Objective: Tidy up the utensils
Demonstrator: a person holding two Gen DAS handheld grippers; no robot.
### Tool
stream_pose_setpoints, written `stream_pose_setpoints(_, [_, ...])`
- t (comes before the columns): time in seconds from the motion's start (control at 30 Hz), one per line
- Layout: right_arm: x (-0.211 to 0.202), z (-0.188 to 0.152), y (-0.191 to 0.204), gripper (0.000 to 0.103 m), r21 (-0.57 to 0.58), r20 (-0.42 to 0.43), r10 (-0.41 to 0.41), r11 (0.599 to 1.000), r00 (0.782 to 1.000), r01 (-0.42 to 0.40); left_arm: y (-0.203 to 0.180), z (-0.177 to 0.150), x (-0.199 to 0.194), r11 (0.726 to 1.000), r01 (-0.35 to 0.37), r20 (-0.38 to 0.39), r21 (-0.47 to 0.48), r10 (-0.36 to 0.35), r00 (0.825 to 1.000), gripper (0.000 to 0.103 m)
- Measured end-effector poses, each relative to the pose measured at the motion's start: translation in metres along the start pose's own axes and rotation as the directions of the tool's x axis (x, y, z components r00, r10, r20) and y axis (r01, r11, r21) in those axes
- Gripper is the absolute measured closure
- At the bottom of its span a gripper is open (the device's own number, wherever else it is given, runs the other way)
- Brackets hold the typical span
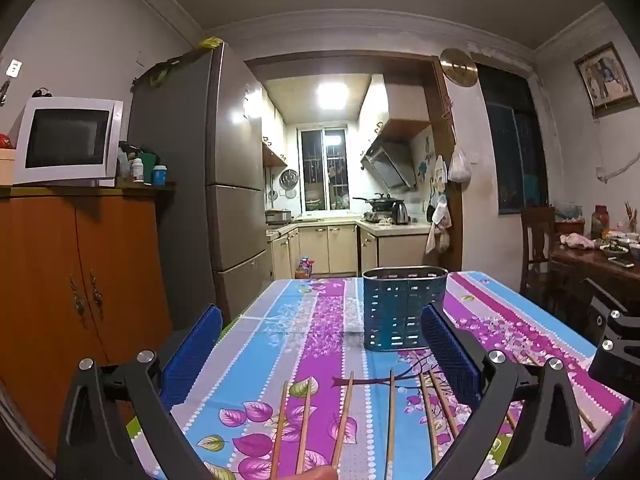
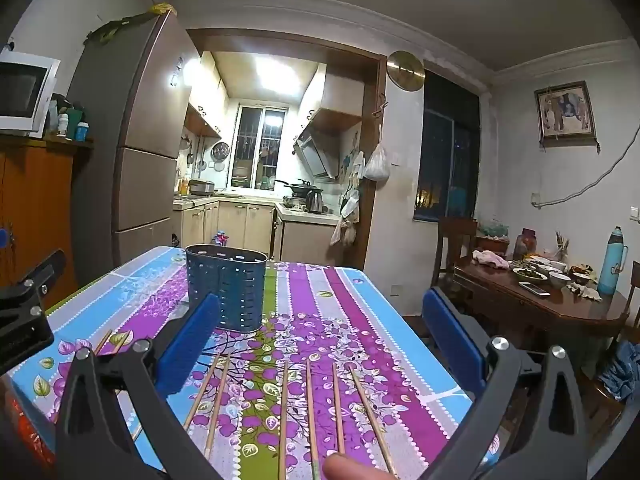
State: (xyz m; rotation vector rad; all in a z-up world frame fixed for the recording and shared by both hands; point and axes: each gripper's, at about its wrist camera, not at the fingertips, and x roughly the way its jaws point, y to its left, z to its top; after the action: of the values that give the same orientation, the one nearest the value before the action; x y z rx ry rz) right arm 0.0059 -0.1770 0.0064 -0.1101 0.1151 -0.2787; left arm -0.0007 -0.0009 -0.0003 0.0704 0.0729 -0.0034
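Both grippers, left and right, are hovering with jaws released; chopsticks are lying lengthwise just below, pointing toward the holder.

Chopsticks lie before holder on table.

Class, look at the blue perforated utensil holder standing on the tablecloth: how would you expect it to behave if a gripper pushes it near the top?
The utensil holder stands tall on a narrow base, so it may tip. No utensils show above its rim, so it is probably light and may slide on the tablecloth.
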Motion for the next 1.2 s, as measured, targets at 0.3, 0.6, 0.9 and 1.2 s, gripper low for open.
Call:
stream_pose_setpoints(0.3, [0.001,0.002,0.006,0.005,-0.013,-0.021,0.006,1.0,1.0,-0.006,0.0,-0.003,0.009,1.0,-0.007,-0.033,0.017,0.007,0.999,0.003])
stream_pose_setpoints(0.6, [0.009,-0.003,0.007,0.005,-0.025,-0.049,0.02,0.999,0.999,-0.021,-0.005,-0.005,0.009,0.999,-0.012,-0.04,0.032,0.014,0.999,0.003])
stream_pose_setpoints(0.9, [0.013,-0.006,0.015,0.005,-0.057,-0.078,0.037,0.998,0.996,-0.041,-0.009,-0.009,0.012,0.998,-0.03,-0.035,0.064,0.032,0.999,0.003])
stream_pose_setpoints(1.2, [0.014,-0.008,0.017,0.005,-0.06,-0.085,0.038,0.997,0.996,-0.044,-0.01,-0.012,0.016,0.996,-0.04,-0.053,0.078,0.044,0.998,0.003])
